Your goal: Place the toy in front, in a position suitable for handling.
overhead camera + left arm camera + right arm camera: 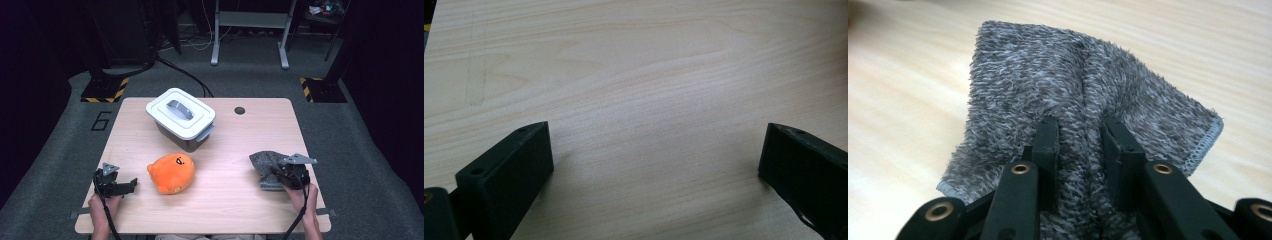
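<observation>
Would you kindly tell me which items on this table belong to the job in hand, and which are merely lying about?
In the job:
- grey towel, pinched by the right hand-held gripper

Lying about:
- orange plush toy
- lidded white container
- left hand-held gripper, open over bare wooden table

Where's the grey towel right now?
In the high view, the grey towel is at the table's right side, pinched in the right tool, right of the orange plush.

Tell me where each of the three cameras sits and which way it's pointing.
High view: above the person's side, looking forward and down on the table; forearms show.
Left gripper view: on the left hand-held gripper, facing bare tabletop between wide-open jaws.
Right gripper view: on the right hand-held gripper, pinching the grey towel.
Shared: towel, high and right gripper views.
</observation>
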Tool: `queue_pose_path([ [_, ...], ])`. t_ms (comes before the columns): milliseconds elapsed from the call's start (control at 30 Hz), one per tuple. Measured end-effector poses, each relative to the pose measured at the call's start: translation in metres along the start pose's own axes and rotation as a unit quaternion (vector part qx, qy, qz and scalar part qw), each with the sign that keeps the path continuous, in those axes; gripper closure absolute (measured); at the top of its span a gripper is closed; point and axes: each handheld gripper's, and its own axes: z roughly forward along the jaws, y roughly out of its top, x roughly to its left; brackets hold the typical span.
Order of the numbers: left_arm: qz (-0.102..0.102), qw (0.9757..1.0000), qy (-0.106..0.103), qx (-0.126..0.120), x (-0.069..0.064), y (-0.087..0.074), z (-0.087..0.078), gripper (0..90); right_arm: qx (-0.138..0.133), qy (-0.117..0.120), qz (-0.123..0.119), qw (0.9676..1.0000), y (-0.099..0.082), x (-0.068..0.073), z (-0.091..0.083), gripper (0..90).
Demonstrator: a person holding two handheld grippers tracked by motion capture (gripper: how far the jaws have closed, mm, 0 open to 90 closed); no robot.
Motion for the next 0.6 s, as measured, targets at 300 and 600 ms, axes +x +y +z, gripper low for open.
queue_pose_path([
  [300, -0.002, 1.0, 0.0, -0.001, -0.001, 0.0, 0.0, 1.1, 0.016, -0.016, 0.015, 0.9996, 0.013, -0.049, 0.03, 69.7],
  [600, -0.004, 1.0, -0.001, 0.001, 0.0, 0.0, 0.0, 1.2, 0.042, -0.02, 0.027, 0.9985, 0.014, -0.07, 0.064, 65.0],
])
